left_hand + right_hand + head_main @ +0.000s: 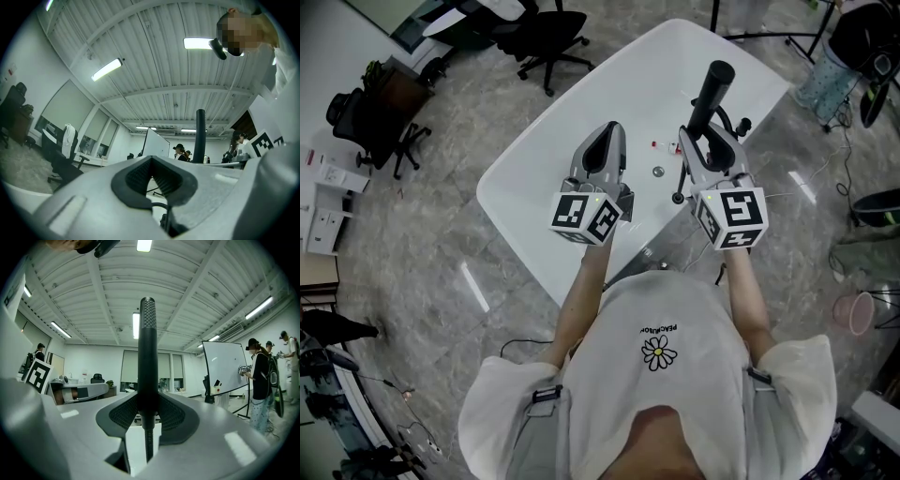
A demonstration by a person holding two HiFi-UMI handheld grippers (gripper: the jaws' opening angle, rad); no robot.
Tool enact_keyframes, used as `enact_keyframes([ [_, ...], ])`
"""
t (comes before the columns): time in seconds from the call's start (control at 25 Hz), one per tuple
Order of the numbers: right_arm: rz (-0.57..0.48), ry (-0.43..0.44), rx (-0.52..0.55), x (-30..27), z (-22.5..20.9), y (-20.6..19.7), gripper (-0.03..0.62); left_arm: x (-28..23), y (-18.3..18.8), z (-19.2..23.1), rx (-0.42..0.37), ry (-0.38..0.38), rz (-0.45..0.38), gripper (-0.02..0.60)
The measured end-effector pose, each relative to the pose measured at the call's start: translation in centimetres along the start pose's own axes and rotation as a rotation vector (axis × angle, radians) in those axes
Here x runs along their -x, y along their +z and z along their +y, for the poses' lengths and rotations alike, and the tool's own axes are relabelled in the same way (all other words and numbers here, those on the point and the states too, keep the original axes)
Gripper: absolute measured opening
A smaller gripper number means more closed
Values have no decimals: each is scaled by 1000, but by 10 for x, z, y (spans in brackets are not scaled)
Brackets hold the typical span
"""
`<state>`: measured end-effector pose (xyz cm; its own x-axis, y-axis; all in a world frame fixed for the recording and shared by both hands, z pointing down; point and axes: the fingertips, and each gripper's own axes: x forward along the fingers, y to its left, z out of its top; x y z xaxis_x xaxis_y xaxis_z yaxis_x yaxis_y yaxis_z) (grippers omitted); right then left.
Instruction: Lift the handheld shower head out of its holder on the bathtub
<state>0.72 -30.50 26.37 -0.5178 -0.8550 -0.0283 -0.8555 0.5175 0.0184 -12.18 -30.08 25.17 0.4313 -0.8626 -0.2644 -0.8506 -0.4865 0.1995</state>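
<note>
Holder: hidden behind right gripper (703, 136), centre right of head view; whether shower head (713, 86) is seated in it cannot be told. Hose (148, 446): cut off at lower edge of right gripper view. Shower head: upright black handle over white bathtub (534, 178), clamped between right fingers (123, 414). Left gripper (607, 131): fingers together, nothing between; frame centre.

Slim black shower head (147, 357), standing upright

Grey marbled floor (441, 234), black office chairs (548, 42), strip-lit ribbed ceiling (93, 287).
</note>
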Motion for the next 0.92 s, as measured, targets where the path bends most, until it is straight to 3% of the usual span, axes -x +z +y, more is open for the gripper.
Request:
enact_keyframes([
  [0.92, 18, -13, -14, 5, -9, -7, 147, 0, -11, -5, 23, -3, 11, 0],
])
